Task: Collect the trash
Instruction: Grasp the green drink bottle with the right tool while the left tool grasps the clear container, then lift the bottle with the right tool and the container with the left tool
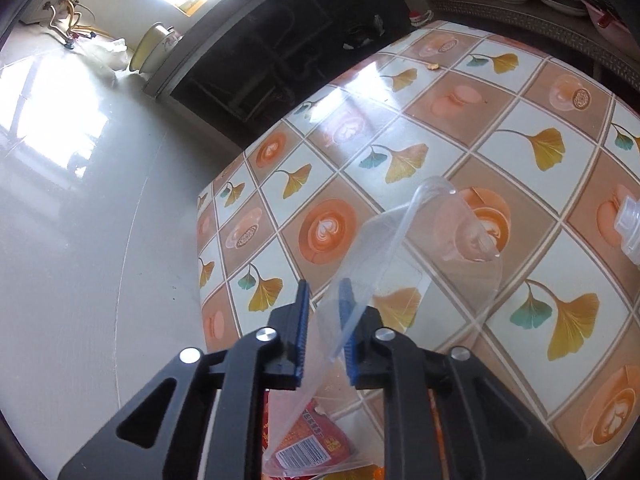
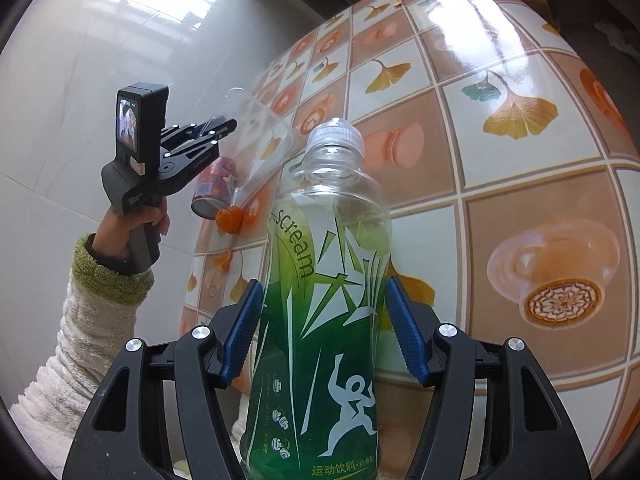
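Nearest the right wrist camera, the right tool [image 2: 320, 320] is clamped on the green sports-drink bottle [image 2: 320, 300], whose long axis runs straight ahead along the fingers, cap away from the camera. The bottle is held clear above the patterned counter [image 2: 520, 200].

To its left, over the counter's edge, the left tool [image 1: 324, 324] is closed on the wall of a clear plastic cup [image 1: 404, 248]. The cup's body extends forward and to the right from the pads, mouth tilted away.

Beneath and just behind that tool a red can [image 2: 214, 184] is seen lying on its side, an orange peel [image 2: 230, 220] beside it. Both are judged nearer the left hand [image 2: 136, 220] than the right, though both tools are occupied.
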